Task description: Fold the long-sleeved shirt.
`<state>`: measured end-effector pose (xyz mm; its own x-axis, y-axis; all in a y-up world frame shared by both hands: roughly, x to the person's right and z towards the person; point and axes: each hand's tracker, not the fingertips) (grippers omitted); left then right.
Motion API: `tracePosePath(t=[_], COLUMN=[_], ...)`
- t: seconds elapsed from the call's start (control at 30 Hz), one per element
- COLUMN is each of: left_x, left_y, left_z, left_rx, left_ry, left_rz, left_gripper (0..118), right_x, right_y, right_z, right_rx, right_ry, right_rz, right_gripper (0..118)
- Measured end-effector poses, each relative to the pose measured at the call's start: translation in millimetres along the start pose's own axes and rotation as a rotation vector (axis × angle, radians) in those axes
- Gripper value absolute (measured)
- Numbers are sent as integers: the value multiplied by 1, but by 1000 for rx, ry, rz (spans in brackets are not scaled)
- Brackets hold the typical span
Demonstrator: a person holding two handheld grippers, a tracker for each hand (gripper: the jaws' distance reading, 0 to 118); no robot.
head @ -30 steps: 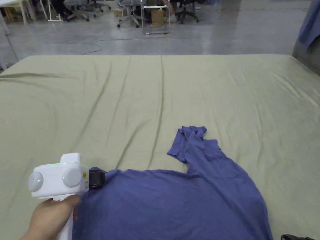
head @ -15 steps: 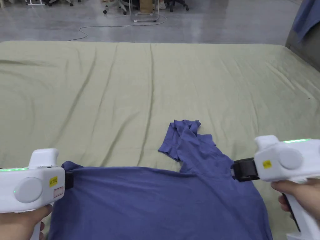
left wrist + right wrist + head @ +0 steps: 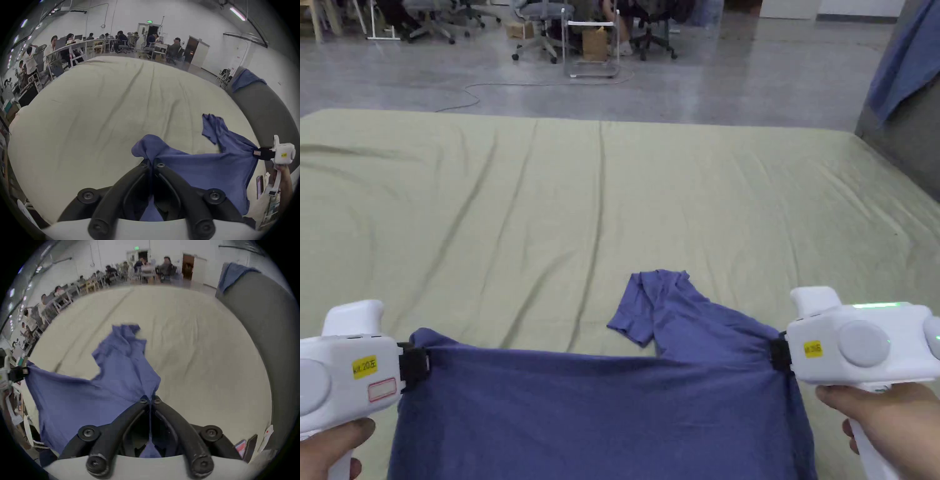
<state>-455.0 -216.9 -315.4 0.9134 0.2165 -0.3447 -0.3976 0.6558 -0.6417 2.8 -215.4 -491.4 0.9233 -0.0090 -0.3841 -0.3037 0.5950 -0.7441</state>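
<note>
Lying open ahead of both claws: bare green sheet (image 3: 600, 206), creased but flat. Stretching taut between the left gripper (image 3: 151, 162) and right gripper (image 3: 150, 398), barring the straight line from one to the other: the blue shirt (image 3: 600, 412). Trailing forward of the right claw across the sheet: a crumpled sleeve (image 3: 656, 300). Standing out beyond the right claw, walling off that flank: a grey upright panel (image 3: 259, 337) draped with blue cloth (image 3: 233, 275).

A wide bed covered in a pale olive-green sheet (image 3: 687, 200) carries everything; long shallow creases run down the sheet from its far edge. One sleeve of the blue-violet cotton long-sleeved shirt (image 3: 669, 306) lies crumpled directly on the sheet near the middle, toward the near side.
</note>
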Motion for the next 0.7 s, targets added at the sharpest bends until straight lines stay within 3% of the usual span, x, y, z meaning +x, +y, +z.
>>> tracePosePath(t=[0.13,0.27,0.47,0.53,0.7], left_x=[0,16,48,57,61], left_y=[-3,-18,-46,-54,-48], left_z=[52,110,193,206,228], left_rx=[103,169,325,323,386], left_ry=[-42,-78,-172,-178,-203], left_rz=[48,68,72,66,136], left_gripper=[0,0,0,0,0], right_x=[-9,-24,-27,-28,-14], right_y=[-31,-69,-119,-129,-120], right_z=[98,176,267,283,304], right_rx=[197,334,534,562,607], right_ry=[38,-64,-32,-55,7], right_rz=[10,123,28,27,-5], right_gripper=[0,0,0,0,0])
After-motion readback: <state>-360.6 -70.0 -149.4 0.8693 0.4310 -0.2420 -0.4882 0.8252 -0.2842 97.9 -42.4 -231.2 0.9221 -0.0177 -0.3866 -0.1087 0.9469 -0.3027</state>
